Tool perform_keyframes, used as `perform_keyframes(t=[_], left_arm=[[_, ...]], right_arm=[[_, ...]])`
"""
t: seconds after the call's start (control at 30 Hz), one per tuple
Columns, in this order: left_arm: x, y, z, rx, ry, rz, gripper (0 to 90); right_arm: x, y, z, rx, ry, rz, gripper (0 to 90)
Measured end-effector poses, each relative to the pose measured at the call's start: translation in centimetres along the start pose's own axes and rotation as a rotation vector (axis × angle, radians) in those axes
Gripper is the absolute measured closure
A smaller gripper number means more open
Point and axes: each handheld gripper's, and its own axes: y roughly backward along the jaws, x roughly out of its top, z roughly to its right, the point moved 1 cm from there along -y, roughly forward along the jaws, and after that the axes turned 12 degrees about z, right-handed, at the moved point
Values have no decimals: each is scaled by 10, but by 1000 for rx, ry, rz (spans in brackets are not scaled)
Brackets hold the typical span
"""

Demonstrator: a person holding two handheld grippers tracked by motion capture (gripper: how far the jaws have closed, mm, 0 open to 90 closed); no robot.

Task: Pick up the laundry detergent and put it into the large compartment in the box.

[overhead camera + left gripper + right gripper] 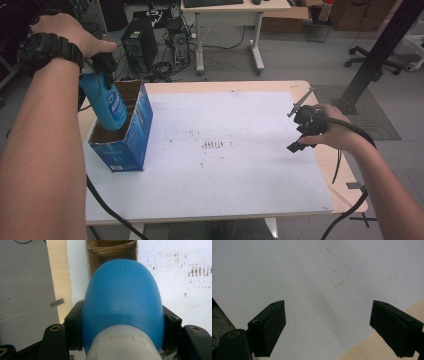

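The left gripper [102, 65] clamps a blue bottle [107, 105] near its white cap, holding it over the open blue box [131, 135] at the table's [260, 86] left edge. Its label's writing is too blurred to read. The right gripper [300, 132] hangs wide open, empty, above the white mat [225, 170].

One blue bottle [107, 102], one blue box [131, 131], one white sheet [225, 165], one table [345, 192] and two grippers are counted.
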Motion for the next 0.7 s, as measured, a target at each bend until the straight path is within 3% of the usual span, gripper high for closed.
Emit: perform_keyframes(t=[0.7], left_arm=[[-3, -11, -9, -1, 9, -16, 376]], right_arm=[[6, -3, -5, 11, 13, -10, 137]])
